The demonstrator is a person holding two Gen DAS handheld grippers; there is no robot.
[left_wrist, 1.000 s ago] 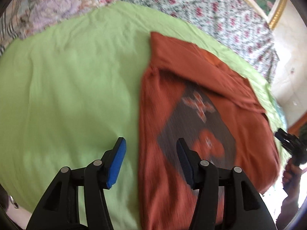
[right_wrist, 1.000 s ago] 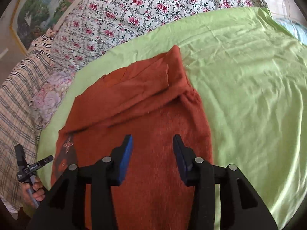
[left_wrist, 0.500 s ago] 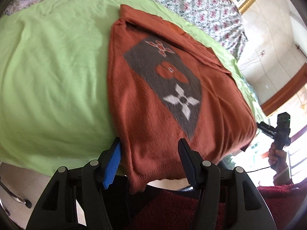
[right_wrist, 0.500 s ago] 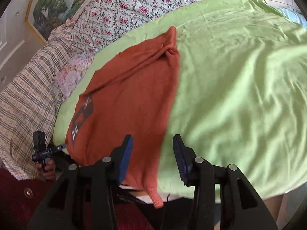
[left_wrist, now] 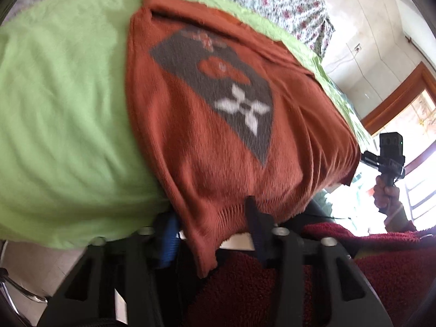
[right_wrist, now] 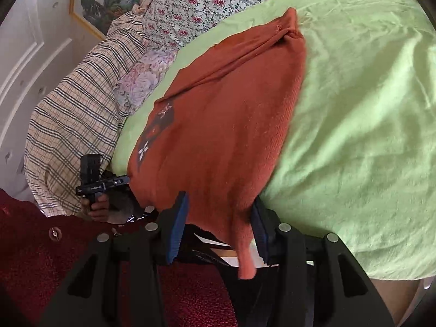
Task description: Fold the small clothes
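A rust-orange knit sweater (left_wrist: 207, 136) with a grey patterned panel lies on a light green sheet (left_wrist: 62, 109), its sleeves folded in at the far end. Its ribbed hem hangs over the near edge of the bed. My left gripper (left_wrist: 212, 229) is open, its jaws on either side of the hanging left hem corner. My right gripper (right_wrist: 220, 226) is open, its jaws on either side of the hanging right hem corner. The sweater also shows in the right wrist view (right_wrist: 226, 125). Each gripper shows in the other's view, small and far to the side.
Floral bedding (right_wrist: 196, 2) and a plaid blanket (right_wrist: 76, 114) lie at the far and left side of the bed. The person's dark red fleece (left_wrist: 272, 286) is just below both grippers. The green sheet (right_wrist: 368, 109) stretches to the right.
Both grippers have drawn back from over the sweater's body to its hem at the near bed edge. The hem corners now hang between the open jaws.
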